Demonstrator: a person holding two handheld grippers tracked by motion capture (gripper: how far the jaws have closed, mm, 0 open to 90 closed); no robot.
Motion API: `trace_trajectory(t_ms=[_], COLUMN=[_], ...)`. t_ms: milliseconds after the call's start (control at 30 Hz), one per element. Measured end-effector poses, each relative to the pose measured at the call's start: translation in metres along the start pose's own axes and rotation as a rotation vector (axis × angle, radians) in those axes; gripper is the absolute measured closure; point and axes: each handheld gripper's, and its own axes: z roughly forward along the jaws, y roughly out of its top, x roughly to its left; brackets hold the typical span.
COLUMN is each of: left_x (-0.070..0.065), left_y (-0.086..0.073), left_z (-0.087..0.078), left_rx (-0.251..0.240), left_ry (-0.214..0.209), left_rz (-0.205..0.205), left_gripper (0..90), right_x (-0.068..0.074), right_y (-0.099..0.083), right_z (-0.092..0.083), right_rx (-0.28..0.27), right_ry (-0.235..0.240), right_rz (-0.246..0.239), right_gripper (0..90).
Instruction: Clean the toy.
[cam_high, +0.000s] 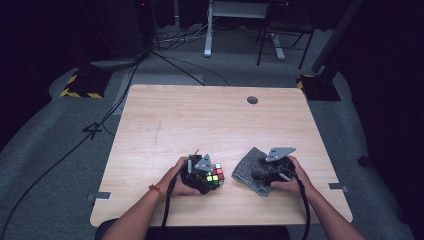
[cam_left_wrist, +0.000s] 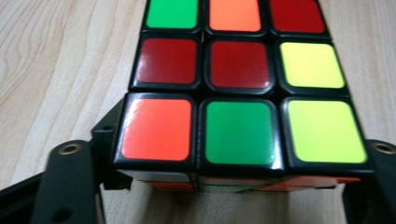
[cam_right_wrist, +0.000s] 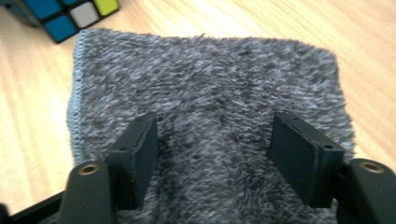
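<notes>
Scrambled cube (cam_left_wrist: 240, 93), black frame w/ red, orange, green, yellow stickers, sits near the tabletop's (cam_high: 200, 115) front edge, left of centre. Just right of it lies a grey fuzzy cloth (cam_right_wrist: 210, 107), flat, also by the front edge. We hold the left gripper (cam_high: 212, 176) around the cube, jaws flanking its sides; can't tell if pads press. Our right gripper (cam_right_wrist: 212, 154) rests over the cloth, jaws wide apart, nothing pinched.
</notes>
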Motion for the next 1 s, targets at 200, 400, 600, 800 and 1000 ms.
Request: trace_trajectory(t_ms=[200,400,600,800,1000], left_x=[0.001,0.0,-0.007,-0.023,-0.036], left_y=[0.0,0.003,0.011,0.026,0.037], left_z=[0.002,0.001,0.002,0.007,0.012], left_rx=[0.002,-0.007,0.022,0.036,0.066], left_ry=[0.02,0.022,0.04,0.023,0.035], left_rz=[-0.023,-0.026,0.014,0.068,0.121], left_gripper=[17.3,33.2,33.5,33.6,33.6], right_x=[-0.004,-0.002,0.004,0.03,0.058], right_y=[-0.001,0.001,0.008,0.034,0.051], right_z=[0.003,0.001,-0.011,-0.032,-0.028], right_rx=[0.011,0.008,-0.057,-0.18,-0.196], right_ry=[0.002,-0.013,0.025,0.088,0.164], right_rz=[0.041,0.024,-0.003,-0.066,-0.127], right_gripper=[41.6,69.9,76.4,76.4,76.4])
